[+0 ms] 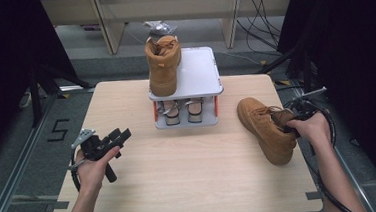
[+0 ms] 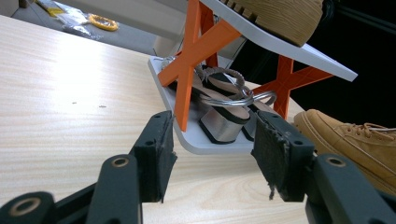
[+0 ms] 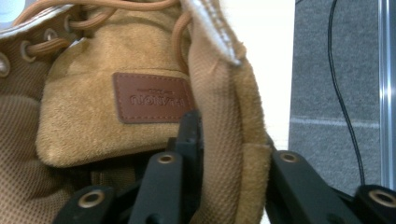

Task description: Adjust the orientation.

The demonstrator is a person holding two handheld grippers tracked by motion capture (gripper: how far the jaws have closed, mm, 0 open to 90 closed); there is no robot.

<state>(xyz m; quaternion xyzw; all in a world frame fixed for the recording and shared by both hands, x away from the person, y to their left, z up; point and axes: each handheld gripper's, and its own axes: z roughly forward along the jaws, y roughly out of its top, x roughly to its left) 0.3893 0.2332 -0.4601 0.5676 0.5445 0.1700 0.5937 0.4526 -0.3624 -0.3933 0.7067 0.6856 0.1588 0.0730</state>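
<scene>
The left claw [image 1: 123, 135] hovers spread and empty, the shoe rack [image 1: 200, 65] ahead of it. The right claw [image 3: 231, 154] pinches the tan boot's [image 1: 266, 128] collar on the surface [image 1: 191, 176]. Grasp step; next likely a lift onto the rack's free spot.

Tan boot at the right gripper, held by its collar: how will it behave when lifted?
The tan boot will probably hang toe-down, since the right gripper pinches only its collar. That padded suede collar looks soft, so it may flex. The thick sole suggests moderate weight.

Grey floor [image 1: 8, 148]; black curtains [image 1: 1, 49]
</scene>
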